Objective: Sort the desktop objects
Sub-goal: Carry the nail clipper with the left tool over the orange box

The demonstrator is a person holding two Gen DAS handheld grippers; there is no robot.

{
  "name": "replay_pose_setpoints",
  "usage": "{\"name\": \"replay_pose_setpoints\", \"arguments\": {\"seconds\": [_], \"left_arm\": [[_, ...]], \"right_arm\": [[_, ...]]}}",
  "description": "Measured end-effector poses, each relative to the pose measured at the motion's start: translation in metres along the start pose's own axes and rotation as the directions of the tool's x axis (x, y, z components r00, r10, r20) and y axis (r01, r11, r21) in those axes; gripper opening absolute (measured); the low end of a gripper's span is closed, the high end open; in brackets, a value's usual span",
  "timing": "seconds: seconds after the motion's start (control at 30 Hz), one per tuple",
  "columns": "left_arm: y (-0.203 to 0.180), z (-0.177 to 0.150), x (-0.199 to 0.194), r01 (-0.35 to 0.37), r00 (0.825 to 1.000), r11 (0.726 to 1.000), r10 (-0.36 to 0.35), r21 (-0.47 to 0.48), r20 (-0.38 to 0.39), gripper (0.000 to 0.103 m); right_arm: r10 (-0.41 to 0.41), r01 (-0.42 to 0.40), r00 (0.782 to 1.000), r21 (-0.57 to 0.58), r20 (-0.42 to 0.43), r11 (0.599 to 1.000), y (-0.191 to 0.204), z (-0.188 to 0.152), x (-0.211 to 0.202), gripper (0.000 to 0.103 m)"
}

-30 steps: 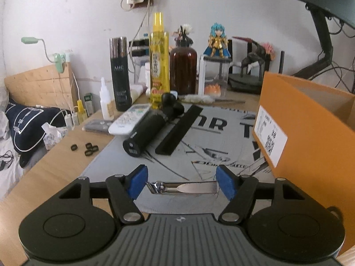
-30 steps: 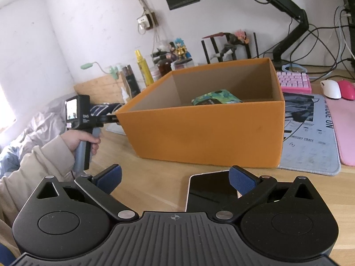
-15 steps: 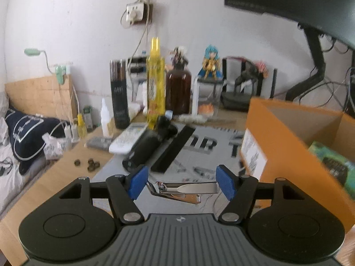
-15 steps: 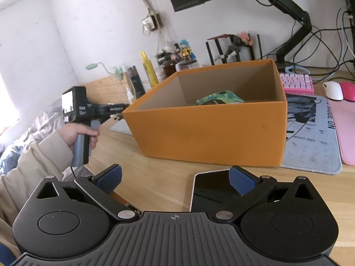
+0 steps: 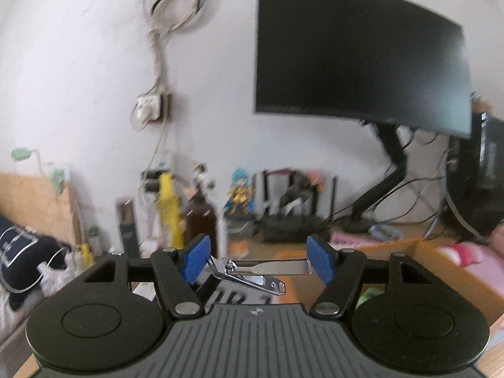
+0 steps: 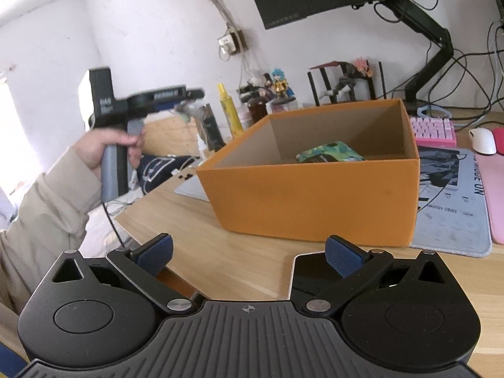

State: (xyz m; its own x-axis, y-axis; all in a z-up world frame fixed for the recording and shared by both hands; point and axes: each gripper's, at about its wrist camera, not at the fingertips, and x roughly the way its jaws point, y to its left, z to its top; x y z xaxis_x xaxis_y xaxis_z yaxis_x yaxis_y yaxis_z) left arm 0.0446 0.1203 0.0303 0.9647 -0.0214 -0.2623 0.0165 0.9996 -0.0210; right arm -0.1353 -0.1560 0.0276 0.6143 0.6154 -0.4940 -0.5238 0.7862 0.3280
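In the left wrist view, the left gripper (image 5: pixel 258 264) holds a metal nail clipper (image 5: pixel 252 272) crosswise between its blue pads (image 5: pixel 196 263), one end against each pad; the clipper's lever stands swung out and its body hangs tilted a little below. The gripper is raised above the desk and points almost level at the white wall. Ahead hangs a dark curved monitor (image 5: pixel 356 60) on a black arm (image 5: pixel 382 186), with a wall socket (image 5: pixel 148 110) and looped cables to its left. Along the back of the desk stand a yellow bottle (image 5: pixel 170 211), a brown bottle (image 5: pixel 201 223) and a blue-haired figurine (image 5: pixel 241 193) (all blurred). The orange box's rim (image 5: pixel 387 245) shows low at the right, just past the right pad.

In the right wrist view, the right gripper (image 6: pixel 249 255) has its jaws wide apart with nothing between them, low over the wooden desk (image 6: pixel 220 245). A dark tablet (image 6: pixel 308 271) lies just under its right finger. Ahead stands the open orange box (image 6: pixel 312 198), and a green patterned item (image 6: pixel 330 152) lies inside it. At the left a hand (image 6: pixel 104 146) in a beige sleeve grips the left gripper's handle, raised beside the box and above its rim. Right of the box are a printed grey desk mat (image 6: pixel 450 217), a pink keyboard (image 6: pixel 433 127) and a white mouse (image 6: pixel 482 140).
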Motion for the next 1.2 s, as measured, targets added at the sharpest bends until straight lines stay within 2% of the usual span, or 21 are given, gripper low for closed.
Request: {"name": "replay_pose_setpoints", "arguments": {"seconds": [0.2, 0.37, 0.53, 0.63, 0.73, 0.9, 1.07, 1.2], "left_arm": [[-0.039, 0.015, 0.011, 0.101, 0.995, 0.995, -0.101, 0.008, 0.003, 0.068], [-0.072, 0.015, 0.028, 0.164, 0.986, 0.986, -0.164, 0.013, -0.029, 0.068], [-0.106, 0.007, 0.055, 0.21, 0.97, 0.977, -0.207, 0.016, -0.126, 0.068], [-0.117, -0.001, 0.076, 0.234, 0.951, 0.972, -0.234, -0.024, -0.2, 0.068], [-0.126, -0.009, 0.1, 0.227, 0.936, 0.972, -0.233, -0.053, -0.265, 0.068], [-0.136, -0.024, 0.122, 0.183, 0.921, 0.982, -0.183, -0.033, -0.345, 0.068], [-0.138, -0.035, 0.132, 0.189, 0.882, 0.981, -0.193, -0.051, -0.43, 0.07], [-0.139, -0.04, 0.138, 0.18, 0.866, 0.982, -0.184, -0.052, -0.465, 0.071]], "right_arm": [[-0.003, 0.003, 1.0, 0.005, 0.022, 1.0, 0.0, -0.003, -0.012, 0.103], [-0.025, 0.024, 0.999, 0.027, 0.038, 0.999, -0.006, -0.008, -0.024, 0.103], [-0.049, 0.046, 0.998, 0.059, 0.049, 0.997, -0.017, -0.015, -0.034, 0.103], [-0.061, 0.057, 0.996, 0.069, 0.059, 0.996, -0.022, -0.018, -0.041, 0.103], [-0.069, 0.063, 0.995, 0.072, 0.073, 0.995, -0.025, -0.02, -0.048, 0.103], [-0.088, 0.079, 0.992, 0.092, 0.089, 0.993, -0.032, -0.024, -0.058, 0.103], [-0.096, 0.086, 0.991, 0.112, 0.089, 0.99, -0.04, -0.027, -0.063, 0.103], [-0.088, 0.078, 0.992, 0.109, 0.087, 0.991, -0.041, -0.028, -0.063, 0.103]]}}
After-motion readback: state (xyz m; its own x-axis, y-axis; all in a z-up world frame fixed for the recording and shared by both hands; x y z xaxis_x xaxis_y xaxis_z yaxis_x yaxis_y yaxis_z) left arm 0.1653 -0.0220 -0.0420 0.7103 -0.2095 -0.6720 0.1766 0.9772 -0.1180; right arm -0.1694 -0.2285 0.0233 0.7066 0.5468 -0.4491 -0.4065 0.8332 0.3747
